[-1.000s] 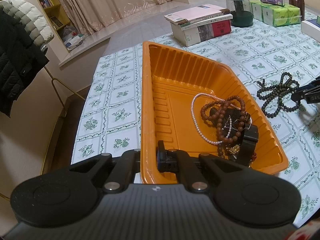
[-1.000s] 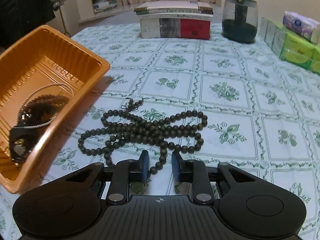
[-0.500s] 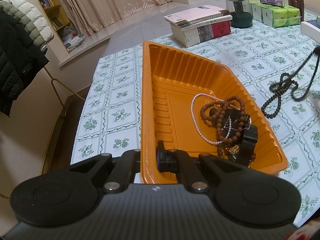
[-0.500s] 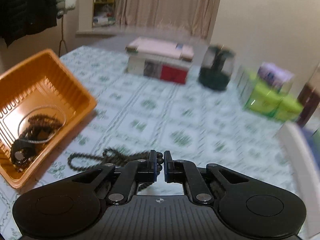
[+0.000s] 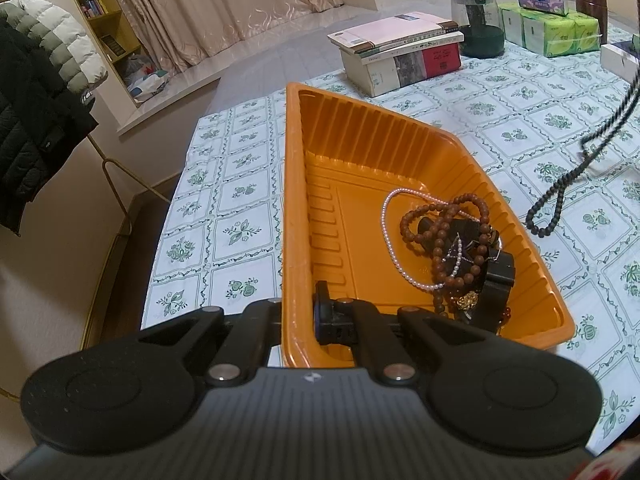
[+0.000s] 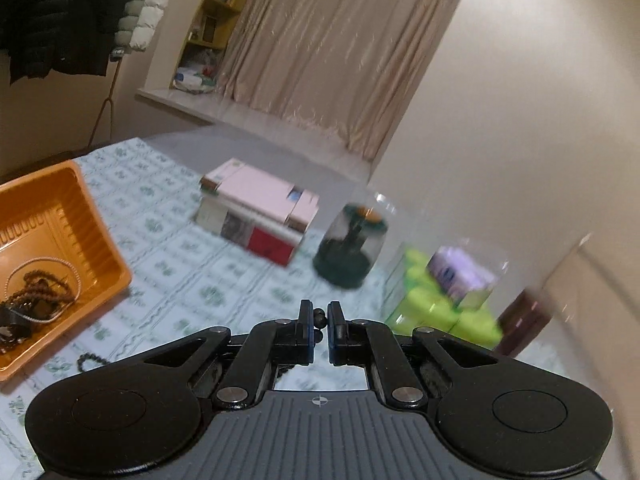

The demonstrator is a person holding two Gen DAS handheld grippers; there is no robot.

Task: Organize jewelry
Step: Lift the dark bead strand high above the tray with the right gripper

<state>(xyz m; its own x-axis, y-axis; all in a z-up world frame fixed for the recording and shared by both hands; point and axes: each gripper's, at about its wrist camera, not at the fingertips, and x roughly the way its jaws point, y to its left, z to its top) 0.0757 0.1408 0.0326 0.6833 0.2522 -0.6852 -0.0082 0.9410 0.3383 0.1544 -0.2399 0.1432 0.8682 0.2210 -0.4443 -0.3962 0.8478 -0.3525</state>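
From my feed: a stack of books (image 5: 400, 50) sits on the green-patterned tablecloth (image 5: 240, 184), with a dark green glass jar (image 5: 476, 24) just beside it and green tissue packs (image 5: 552, 34) past that. Off the table I see beige curtains (image 5: 224, 8), a bookshelf (image 5: 96, 12) and a puffer jacket (image 5: 36, 92) hanging up.

Glossy ribbed plastic orange tray (image 5: 400, 152) holds a pearly necklace (image 5: 390, 248) (smooth, shiny) and matt brown beads (image 5: 442, 240).
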